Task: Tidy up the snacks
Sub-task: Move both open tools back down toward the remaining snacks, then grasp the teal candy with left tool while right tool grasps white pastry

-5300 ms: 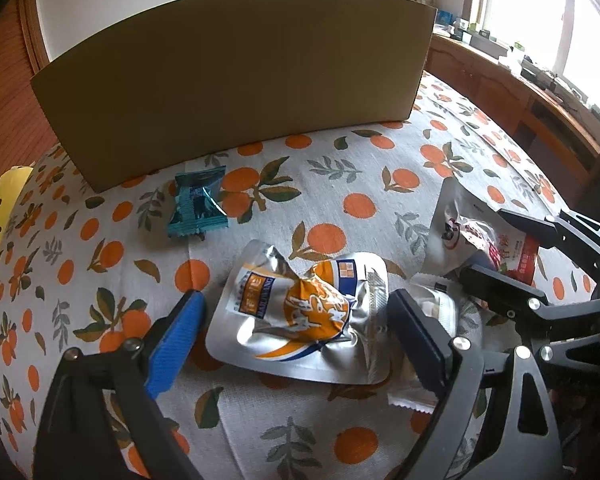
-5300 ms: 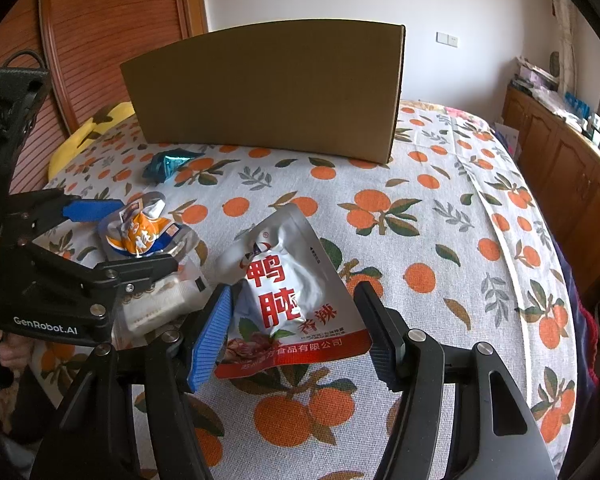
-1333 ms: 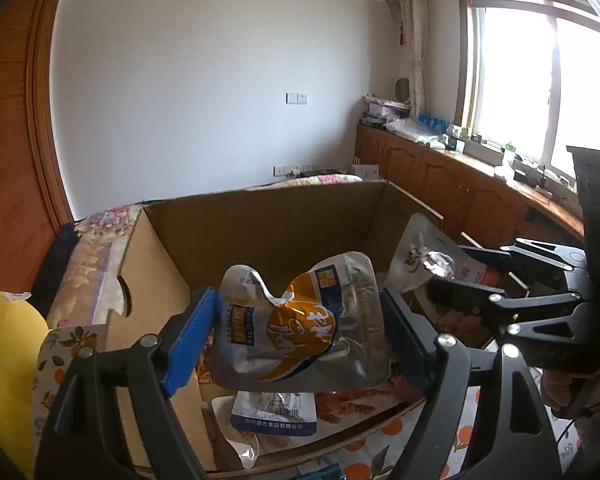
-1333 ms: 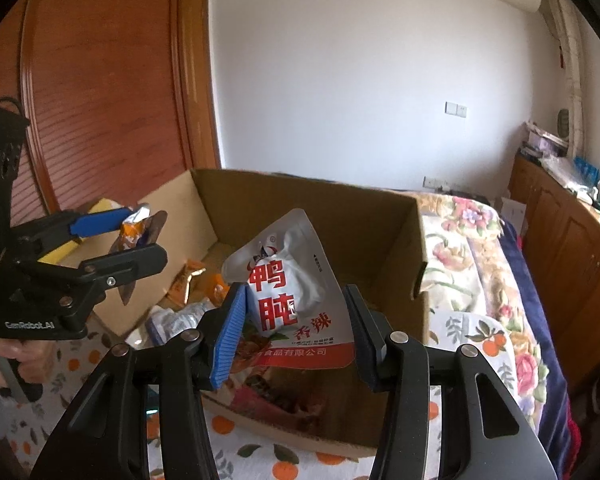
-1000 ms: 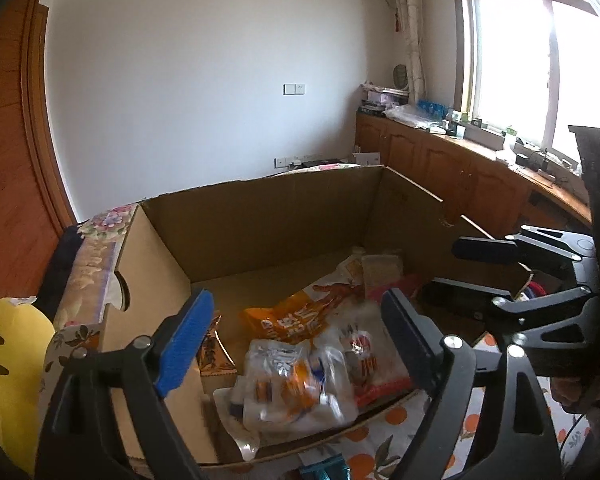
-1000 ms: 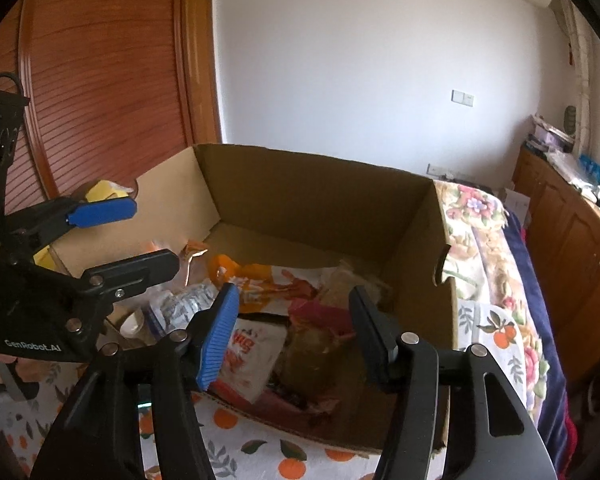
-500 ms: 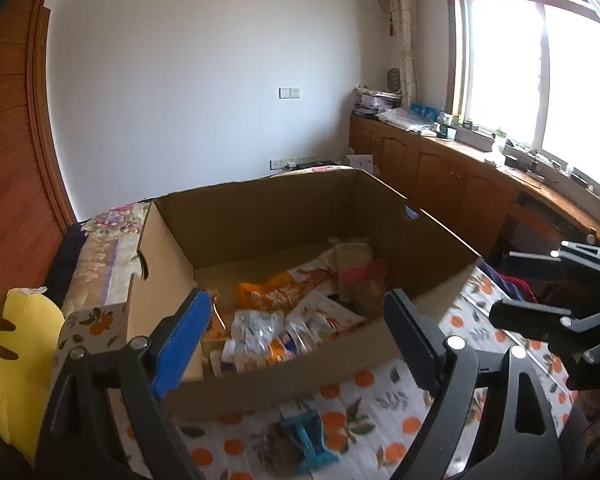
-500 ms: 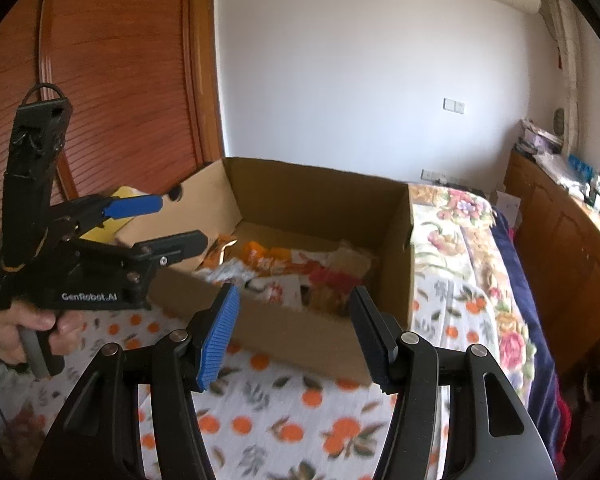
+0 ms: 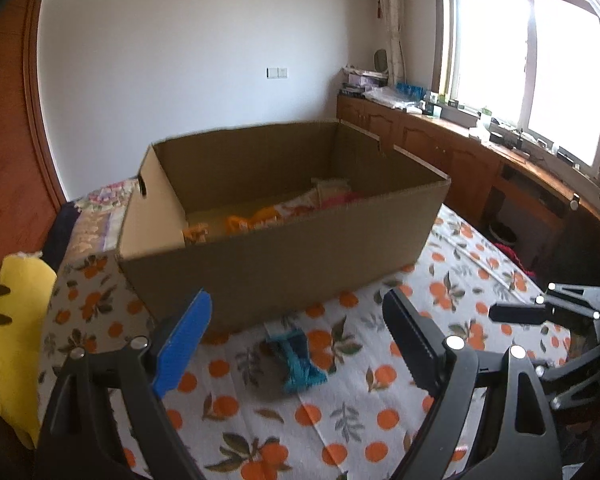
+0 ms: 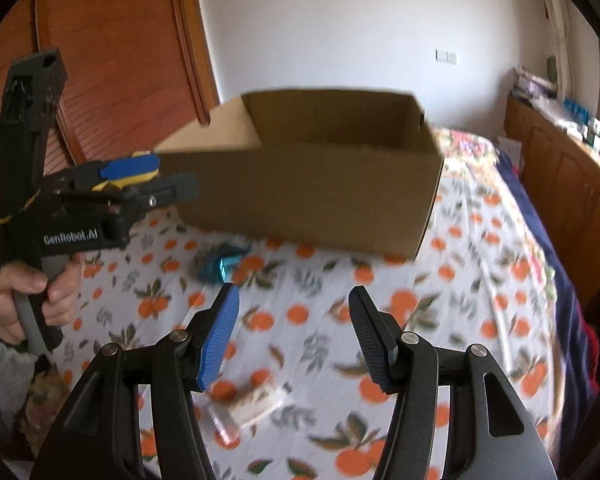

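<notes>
An open cardboard box (image 9: 284,240) stands on the orange-print cloth and holds several snack packs (image 9: 260,216). It also shows in the right wrist view (image 10: 320,192). A teal snack packet (image 9: 298,360) lies on the cloth in front of the box; it also shows in the right wrist view (image 10: 220,266). A clear pale snack pack (image 10: 248,408) lies near my right gripper. My left gripper (image 9: 296,340) is open and empty above the teal packet. My right gripper (image 10: 294,332) is open and empty above the cloth.
A yellow cushion (image 9: 8,320) lies at the left edge. Wooden cabinets (image 9: 480,160) run along the right wall under the window. A wooden door (image 10: 112,80) stands behind the left gripper (image 10: 140,184) in the right wrist view.
Both grippers let their snack packs fall into the box, then pulled back and lowered toward the cloth in front of the box. Both are now empty.
</notes>
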